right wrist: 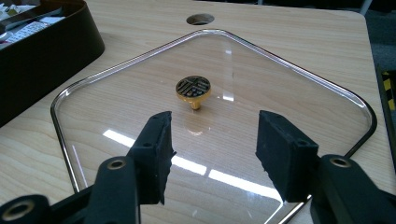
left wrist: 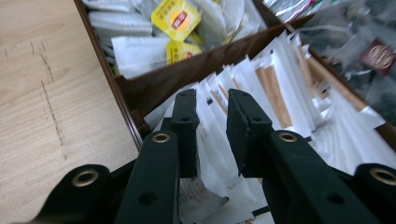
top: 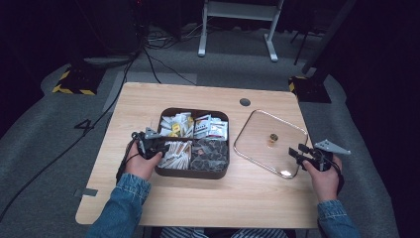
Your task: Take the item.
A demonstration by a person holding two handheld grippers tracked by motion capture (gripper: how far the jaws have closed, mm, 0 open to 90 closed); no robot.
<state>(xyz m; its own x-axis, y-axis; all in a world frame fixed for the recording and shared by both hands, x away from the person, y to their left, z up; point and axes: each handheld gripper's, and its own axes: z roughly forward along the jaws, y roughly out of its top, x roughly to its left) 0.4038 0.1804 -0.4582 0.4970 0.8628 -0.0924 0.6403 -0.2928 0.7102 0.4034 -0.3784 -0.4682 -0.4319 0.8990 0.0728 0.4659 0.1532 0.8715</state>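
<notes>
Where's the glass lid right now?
In the high view the glass lid lies flat on the table, right of the brown box, with the right gripper at its near right edge.

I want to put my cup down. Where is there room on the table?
Bare wood lies along the table near edge, before the brown box, and at the far edge behind it. The box is packed with packets; the glass lid covers the right side.

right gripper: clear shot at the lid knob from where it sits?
Probably yes. The right gripper has its jaws open and faces the knob over the glass lid, which lies flat on the table. Nothing stands between them.
</notes>
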